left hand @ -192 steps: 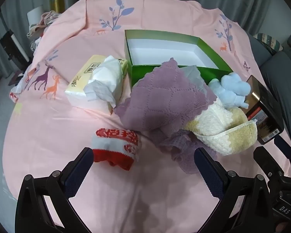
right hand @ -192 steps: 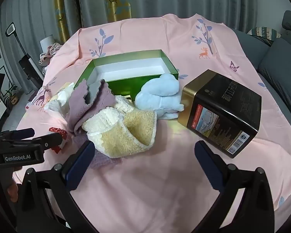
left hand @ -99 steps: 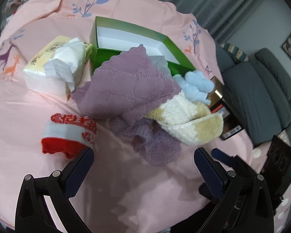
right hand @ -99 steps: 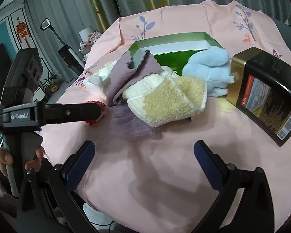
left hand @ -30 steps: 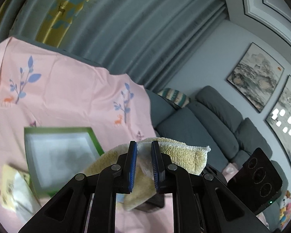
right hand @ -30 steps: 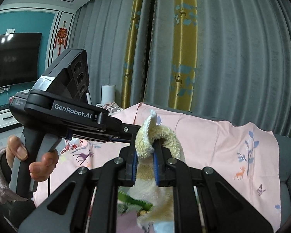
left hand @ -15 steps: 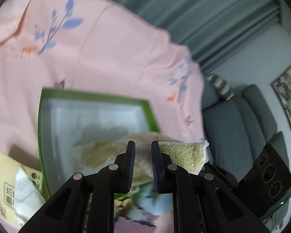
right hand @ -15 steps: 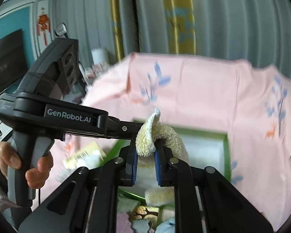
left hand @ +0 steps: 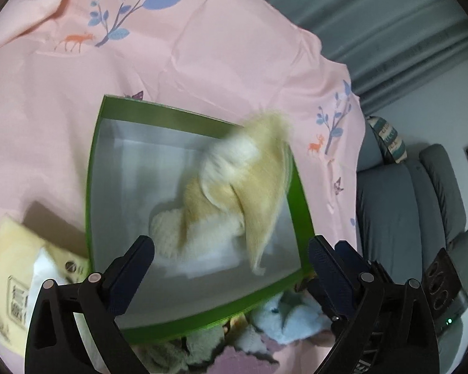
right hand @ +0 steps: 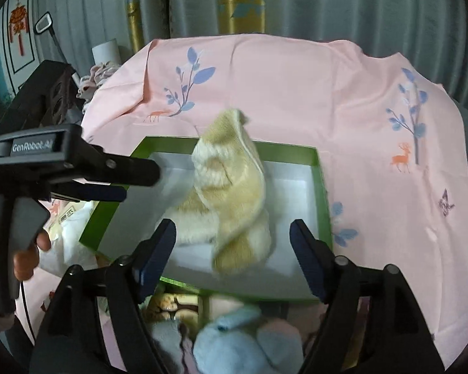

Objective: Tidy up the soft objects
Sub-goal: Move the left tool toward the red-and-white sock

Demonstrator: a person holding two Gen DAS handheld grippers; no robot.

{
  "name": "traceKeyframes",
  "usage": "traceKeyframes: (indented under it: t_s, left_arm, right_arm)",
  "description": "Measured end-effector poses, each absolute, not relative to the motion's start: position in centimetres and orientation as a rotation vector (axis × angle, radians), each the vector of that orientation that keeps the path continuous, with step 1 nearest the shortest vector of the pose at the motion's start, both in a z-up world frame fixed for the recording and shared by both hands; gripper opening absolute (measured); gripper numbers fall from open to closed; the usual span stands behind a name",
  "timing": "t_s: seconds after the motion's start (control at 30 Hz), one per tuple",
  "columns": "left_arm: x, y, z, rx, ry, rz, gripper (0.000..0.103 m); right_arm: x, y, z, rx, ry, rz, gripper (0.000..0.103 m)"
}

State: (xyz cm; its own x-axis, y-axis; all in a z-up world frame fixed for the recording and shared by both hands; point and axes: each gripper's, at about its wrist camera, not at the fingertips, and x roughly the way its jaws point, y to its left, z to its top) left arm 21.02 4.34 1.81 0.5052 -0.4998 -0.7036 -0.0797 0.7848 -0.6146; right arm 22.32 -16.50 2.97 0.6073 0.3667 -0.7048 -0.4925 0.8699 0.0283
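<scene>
Cream-yellow fluffy towel (left hand: 231, 199), motion-blurred, crumpled with one end standing up. It lies ahead of and between my left tongs (left hand: 231, 251) and right tongs (right hand: 232, 235), touching neither; both are spread wide, released. Towel sits inside the green box (left hand: 92, 168), alone on its white floor, toward the box's right wall.

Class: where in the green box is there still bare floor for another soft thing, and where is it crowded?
Bare white floor lies along the green box's left wall, beside the yellow towel. The towel fills the right side.
</scene>
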Motion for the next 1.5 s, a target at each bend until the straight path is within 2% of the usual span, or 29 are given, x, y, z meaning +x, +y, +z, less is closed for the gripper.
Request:
traceKeyframes:
  t_s: [0.47,0.8,1.03,1.23,1.5]
  left_arm:
    - [11.9,4.3,5.1,-0.465,0.988,-0.251,0.099]
    - [3.3,8.4,2.2,-0.509,0.998,-0.178,0.099]
    - [0.4,9.8,-0.9,-0.484,0.99,-0.056,0.099]
    - [0.0,9.9,-3.4,-0.566,1.015,-0.127,0.099]
    - [1.3,9.8,-4.2,-0.621,1.009,-0.206,0.099]
  right_arm:
    - [11.2,-20.9,4.1,-0.082,0.725,0.549,0.079]
    - [3.9,-19.0,2.3,-0.142,0.712,0.686,0.082]
    - [0.5,-14.6,-0.5,-0.169,0.728,0.842,0.082]
    - [-0.1,-10.0,-2.5,-0.205,0.778,0.913,0.082]
    - [1.4,-5.9,-3.9,-0.207,0.795,0.948,0.08]
